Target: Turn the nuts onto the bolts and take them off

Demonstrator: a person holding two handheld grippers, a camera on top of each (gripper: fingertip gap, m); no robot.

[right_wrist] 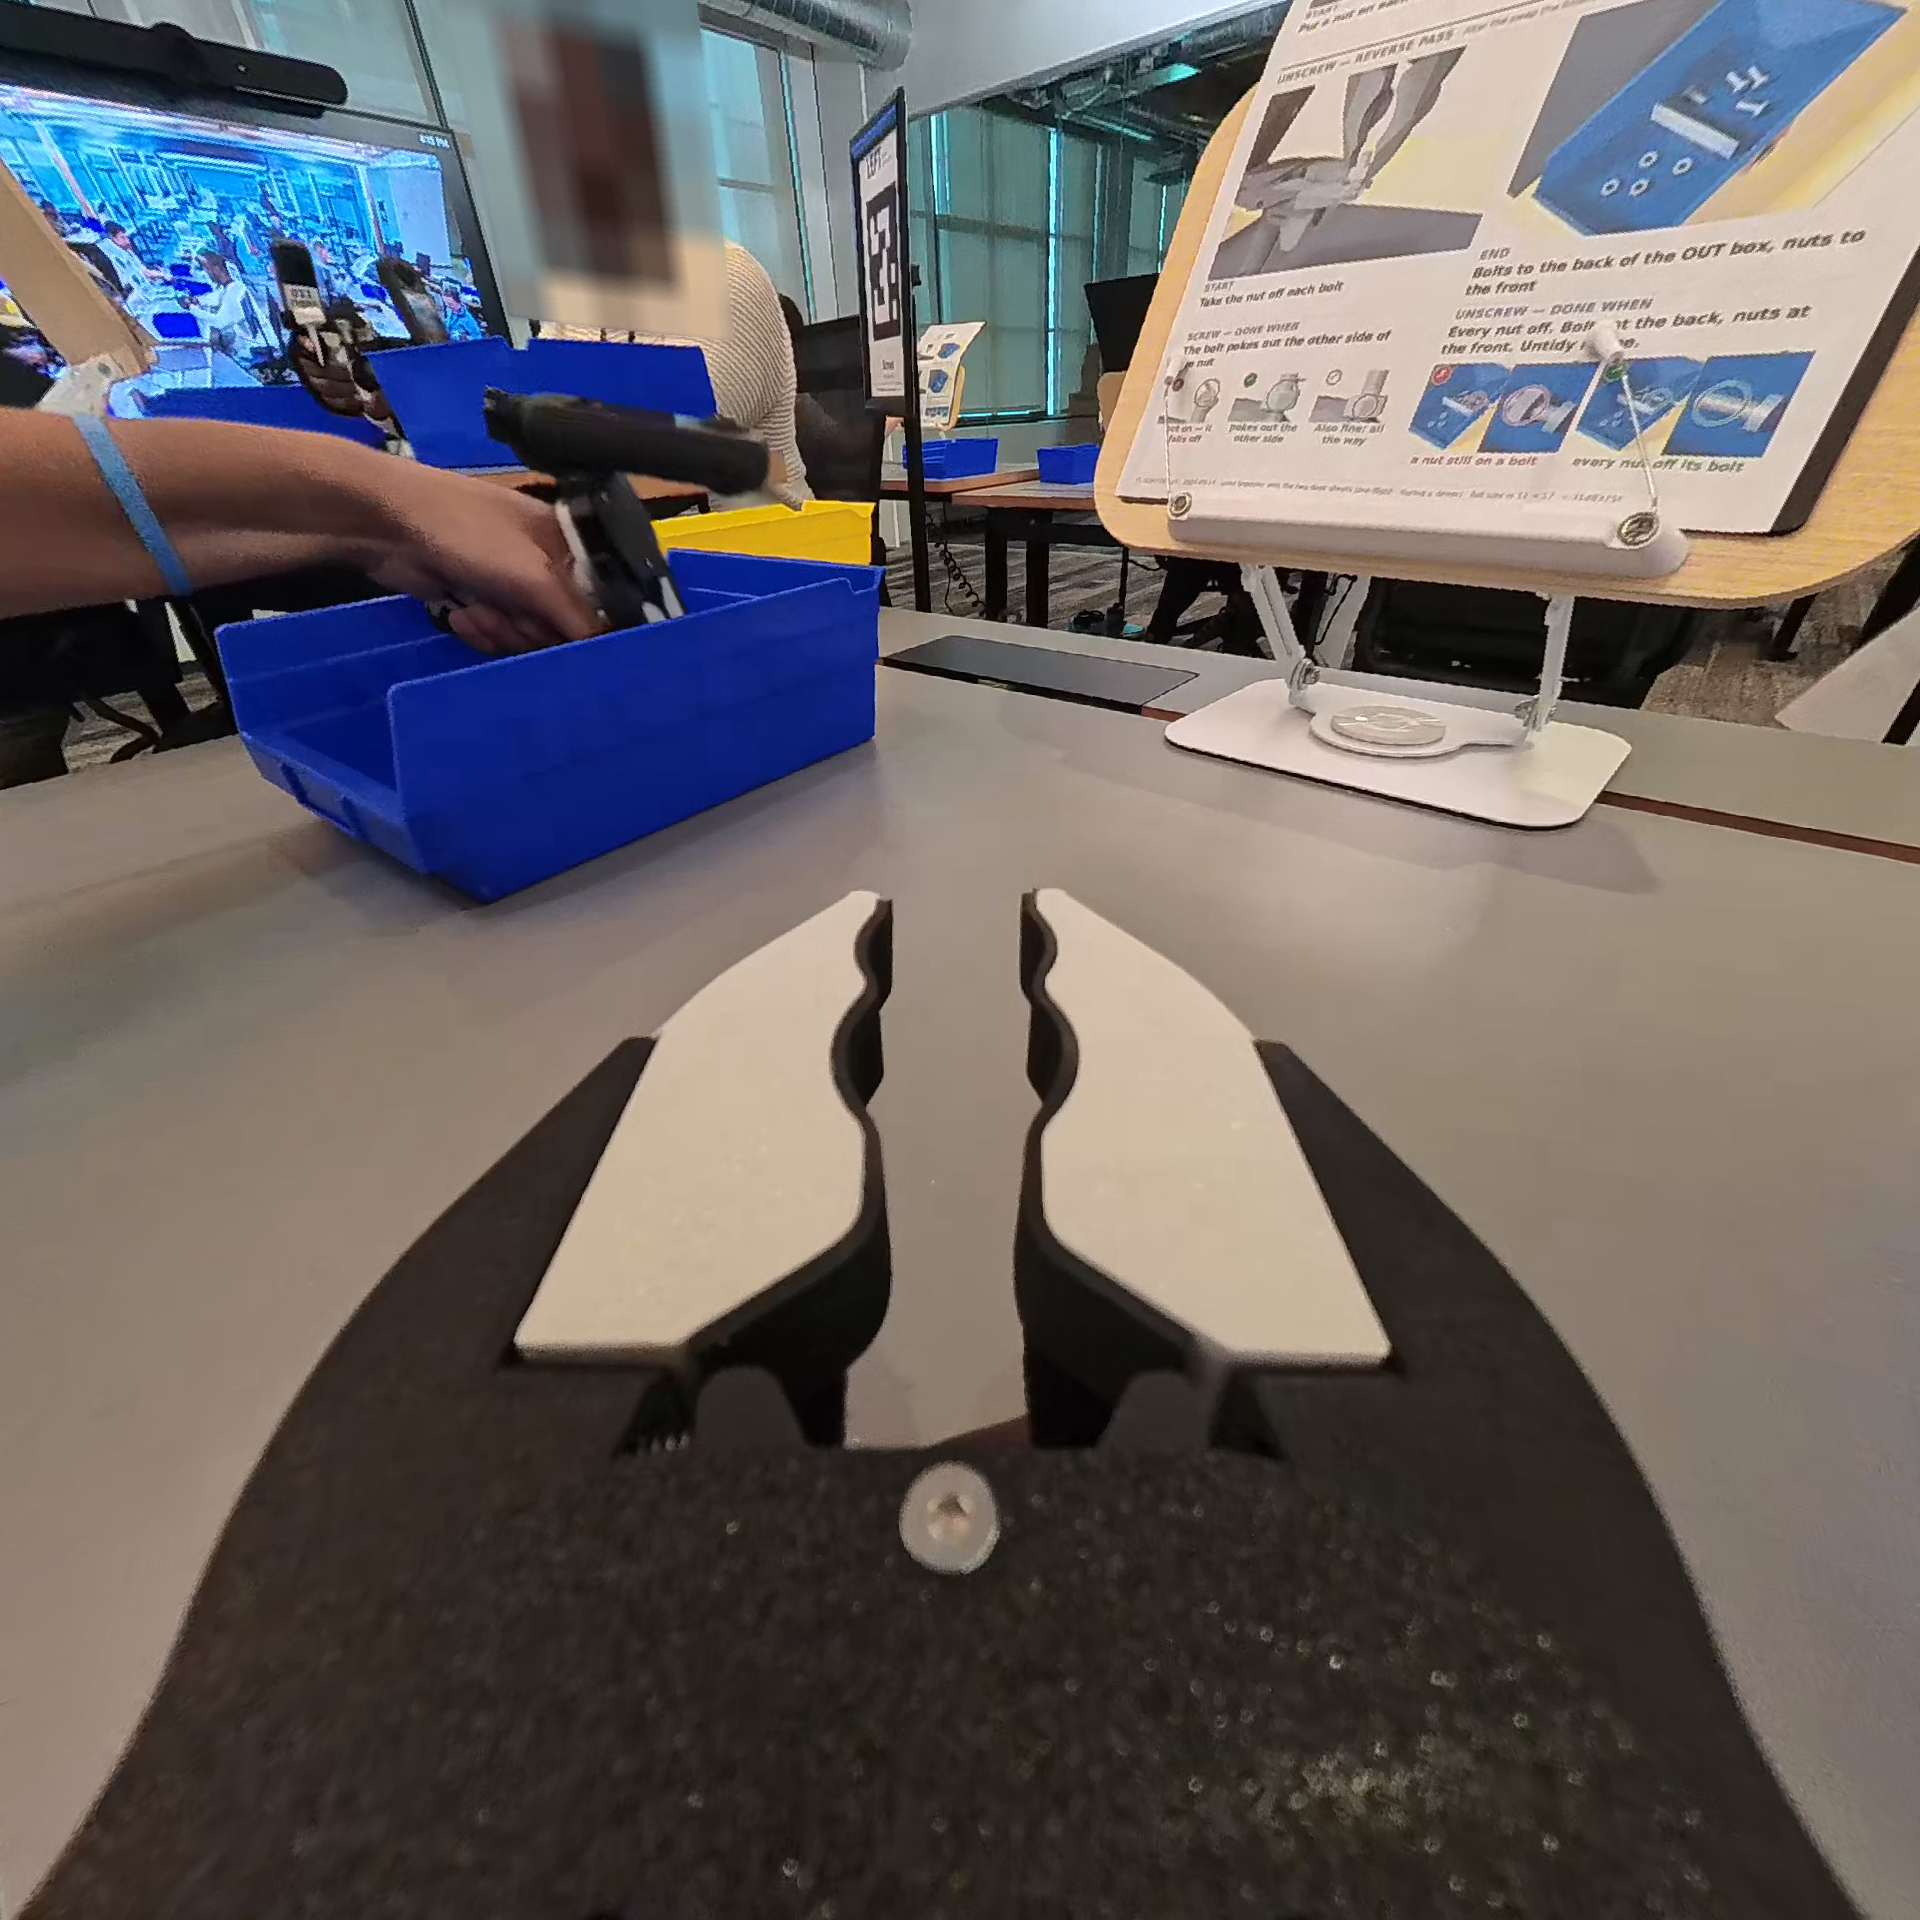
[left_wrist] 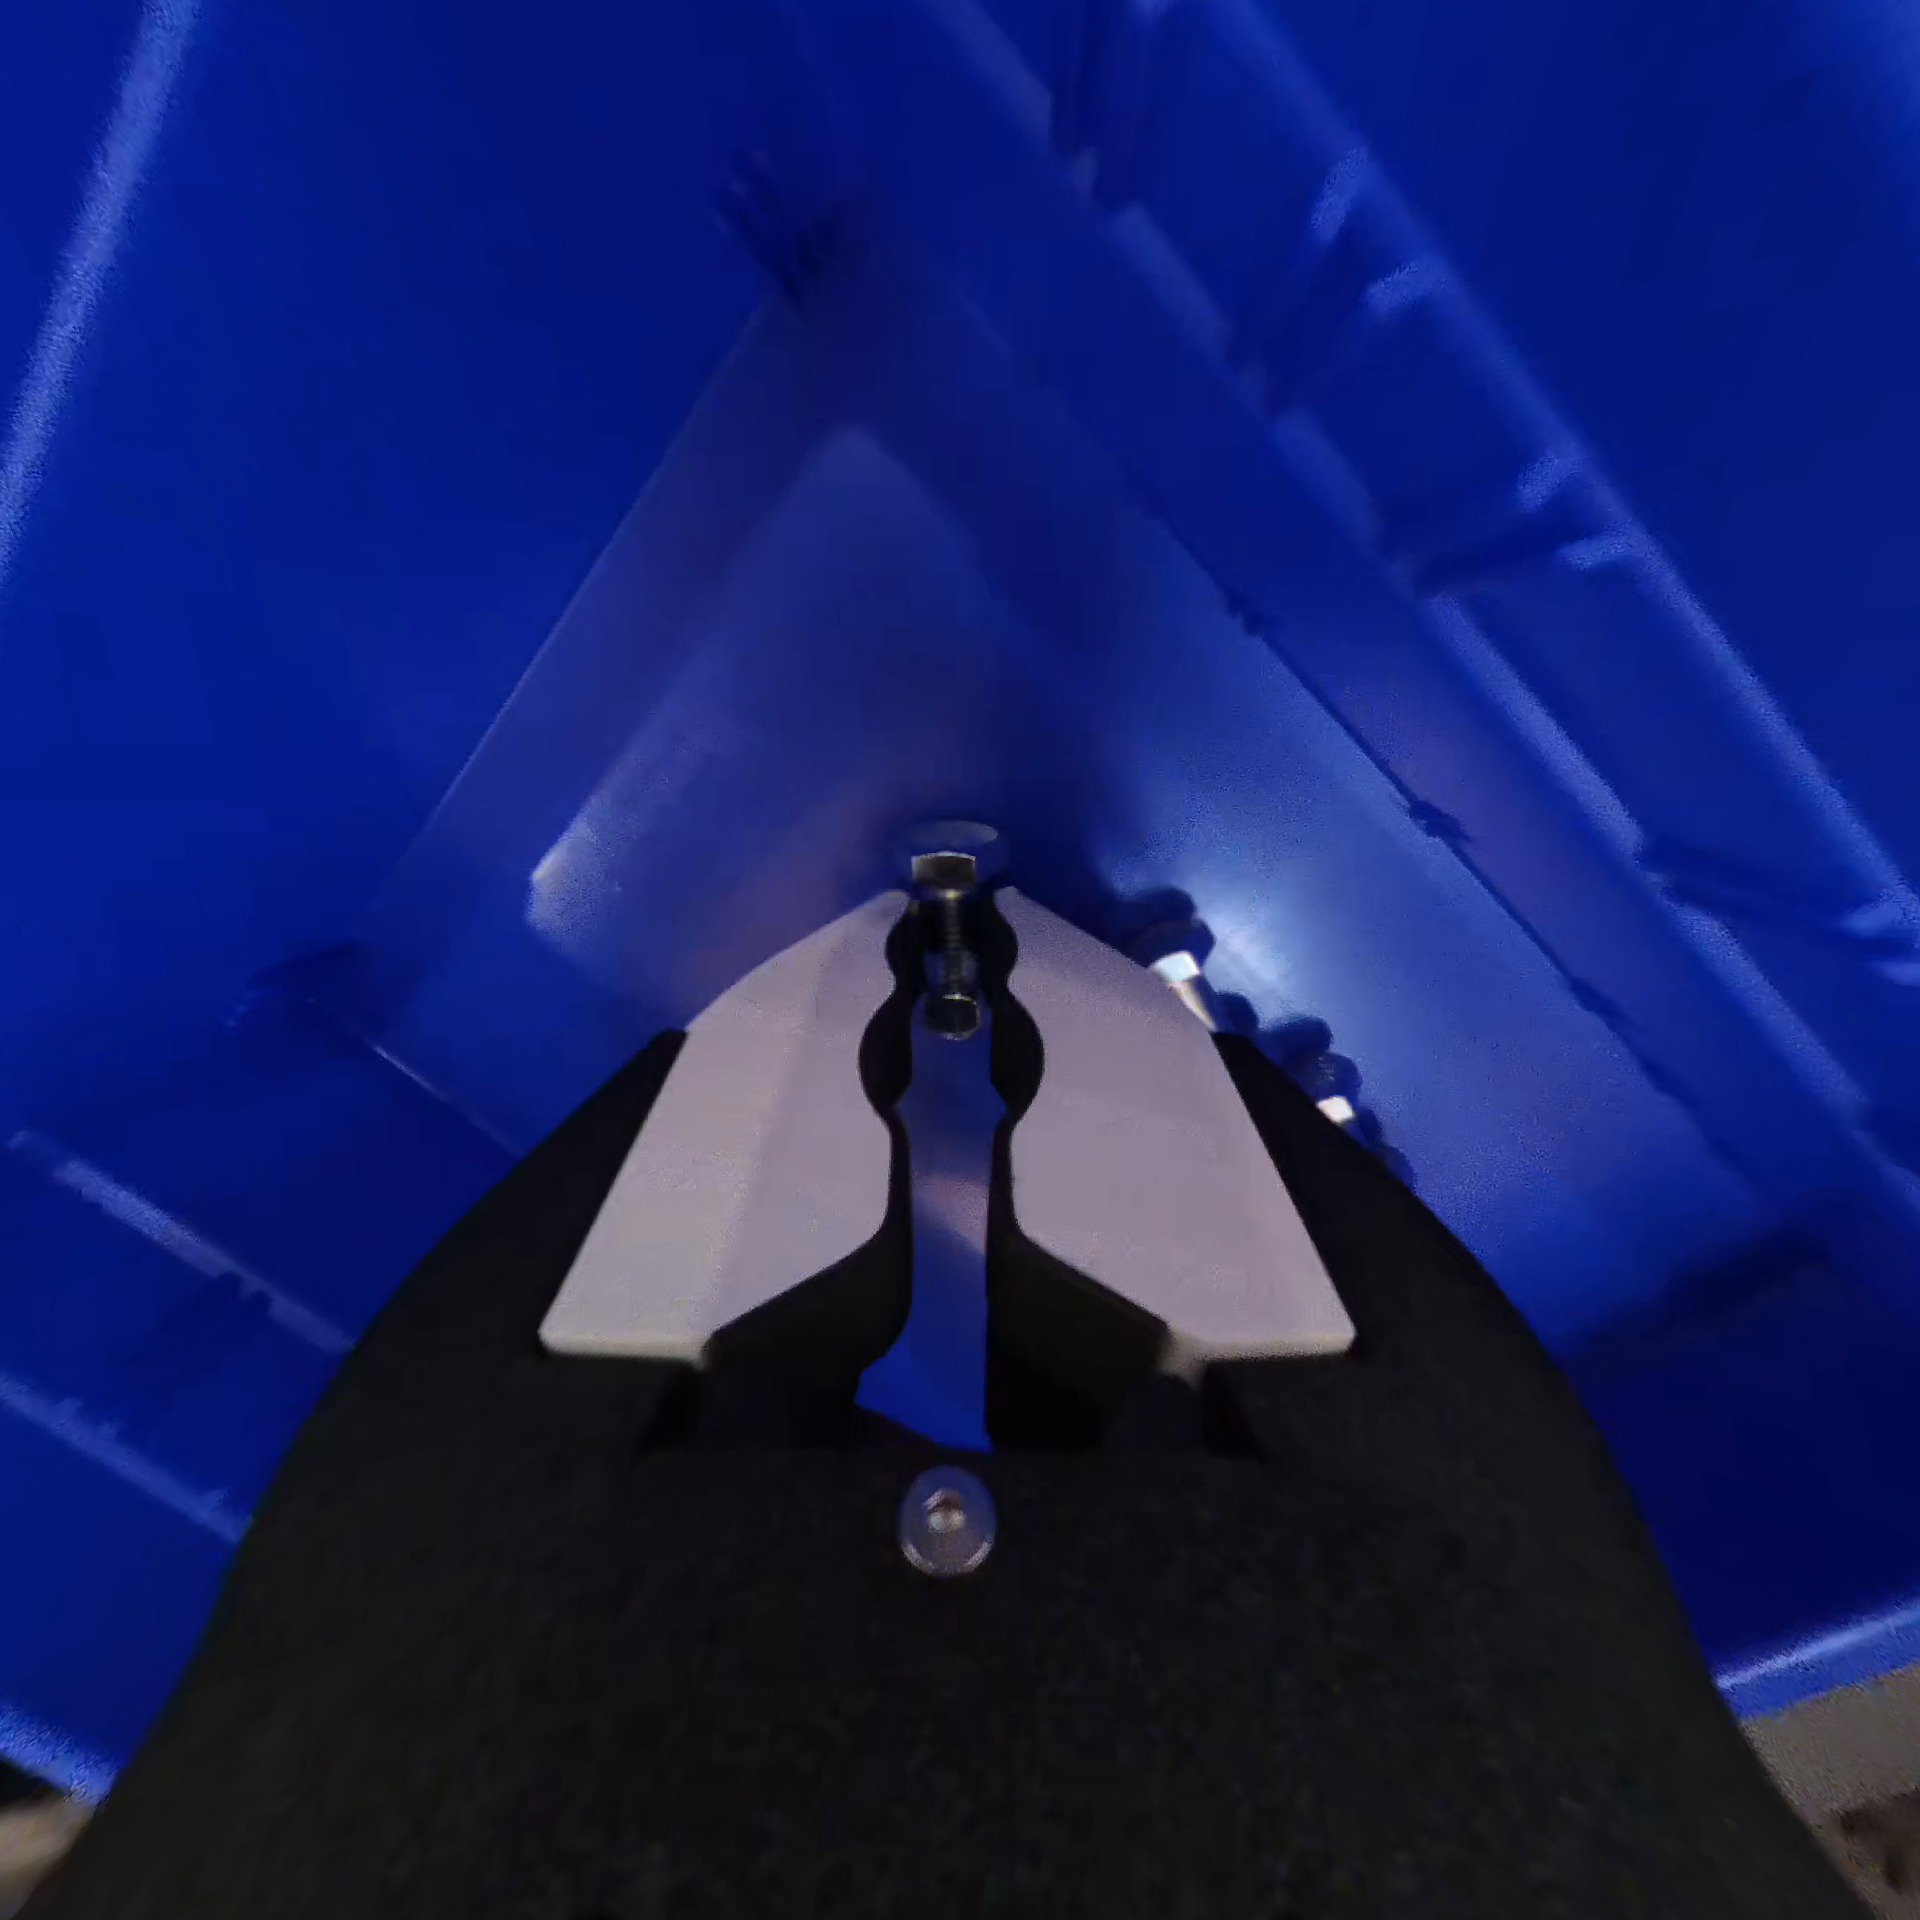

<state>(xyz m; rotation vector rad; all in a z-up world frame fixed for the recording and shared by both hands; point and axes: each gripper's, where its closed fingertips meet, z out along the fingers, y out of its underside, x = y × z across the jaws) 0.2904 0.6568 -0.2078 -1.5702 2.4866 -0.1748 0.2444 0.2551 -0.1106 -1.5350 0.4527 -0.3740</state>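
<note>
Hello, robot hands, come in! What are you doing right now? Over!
Left gripper inside blue bin, closed around a bolt. Right gripper open, empty, over grey table. More bolts beside. Nothing blocking.

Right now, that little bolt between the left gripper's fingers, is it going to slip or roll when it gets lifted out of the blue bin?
The bolt looks like bare shiny metal, so probably stiff and somewhat slippery. Its round threaded shank could roll on the blue bin, though its hex head should check that. The left gripper holds it in its scalloped fingers, which likely steadies it.

Left gripper (left_wrist: 948, 935) nearly closed, reaching steeply down; right gripper (right_wrist: 956, 935) level, slightly parted.
</note>
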